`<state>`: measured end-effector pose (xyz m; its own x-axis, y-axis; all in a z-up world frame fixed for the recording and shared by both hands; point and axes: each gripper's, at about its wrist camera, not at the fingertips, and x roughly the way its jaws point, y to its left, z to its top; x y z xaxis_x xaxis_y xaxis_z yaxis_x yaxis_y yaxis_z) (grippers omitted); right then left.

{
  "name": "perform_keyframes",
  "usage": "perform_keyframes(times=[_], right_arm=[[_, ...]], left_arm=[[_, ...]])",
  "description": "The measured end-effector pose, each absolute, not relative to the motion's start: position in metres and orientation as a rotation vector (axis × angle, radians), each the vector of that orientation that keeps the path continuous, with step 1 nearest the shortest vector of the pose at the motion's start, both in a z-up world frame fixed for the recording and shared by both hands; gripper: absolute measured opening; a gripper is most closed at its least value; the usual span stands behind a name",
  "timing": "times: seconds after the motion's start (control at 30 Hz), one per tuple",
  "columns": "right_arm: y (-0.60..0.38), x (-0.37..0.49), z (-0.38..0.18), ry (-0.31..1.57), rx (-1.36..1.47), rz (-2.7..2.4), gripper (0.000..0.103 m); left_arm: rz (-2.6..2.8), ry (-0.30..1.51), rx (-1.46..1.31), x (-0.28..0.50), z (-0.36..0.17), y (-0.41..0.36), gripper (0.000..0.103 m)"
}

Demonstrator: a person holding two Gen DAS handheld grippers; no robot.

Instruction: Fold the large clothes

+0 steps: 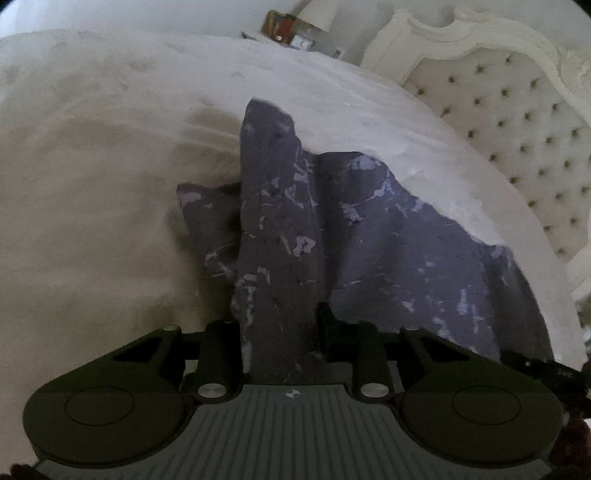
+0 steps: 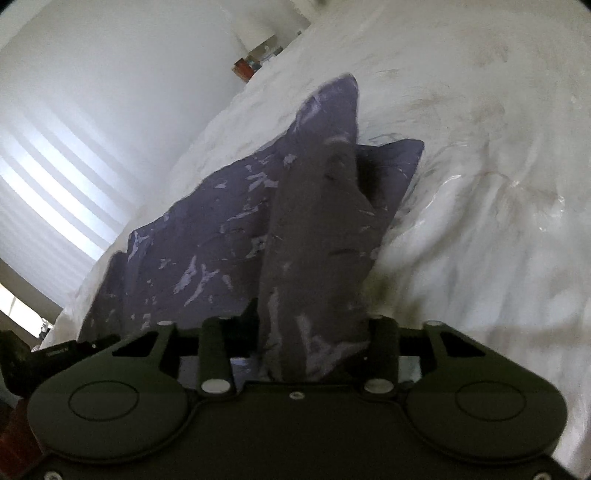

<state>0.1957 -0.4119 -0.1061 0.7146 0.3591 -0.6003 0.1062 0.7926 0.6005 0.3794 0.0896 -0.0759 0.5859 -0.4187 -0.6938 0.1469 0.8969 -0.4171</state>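
Observation:
A large dark purple garment [image 1: 388, 236] with pale blotches is lifted off the white bed [image 1: 110, 110]. My left gripper [image 1: 280, 325] is shut on one bunched edge of it, and the cloth runs up and away from the jaws. In the right wrist view my right gripper [image 2: 314, 332] is shut on another bunched edge of the same garment [image 2: 207, 251]. The cloth spans between the two grippers and trails down onto the bed. Its far corners hang free. The fingertips are mostly hidden by the fabric.
The bed has a rumpled white cover [image 2: 480, 184]. A white tufted headboard [image 1: 517, 129] stands at the right. A nightstand with small items [image 1: 291, 29] sits beyond the bed. A bright window with blinds [image 2: 48, 184] is at the left.

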Motion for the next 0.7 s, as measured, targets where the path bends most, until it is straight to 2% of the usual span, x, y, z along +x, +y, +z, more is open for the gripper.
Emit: perform_keyframes(times=[0.47,0.6,0.7], right_arm=[[-0.388,0.046,-0.08,0.975,0.642,0.173,0.051],[-0.381,-0.003,-0.079,1.01,0.636,0.167,0.058],[-0.378,-0.027,-0.078,1.005,0.592,0.129,0.07]], left_arm=[[-0.458,1.038,-0.321,0.252,-0.065,0.127,0.025],[-0.459,1.03,-0.282,0.22,-0.065,0.139,0.029],[-0.411,0.987,-0.243,0.21,-0.069,0.143,0.04]])
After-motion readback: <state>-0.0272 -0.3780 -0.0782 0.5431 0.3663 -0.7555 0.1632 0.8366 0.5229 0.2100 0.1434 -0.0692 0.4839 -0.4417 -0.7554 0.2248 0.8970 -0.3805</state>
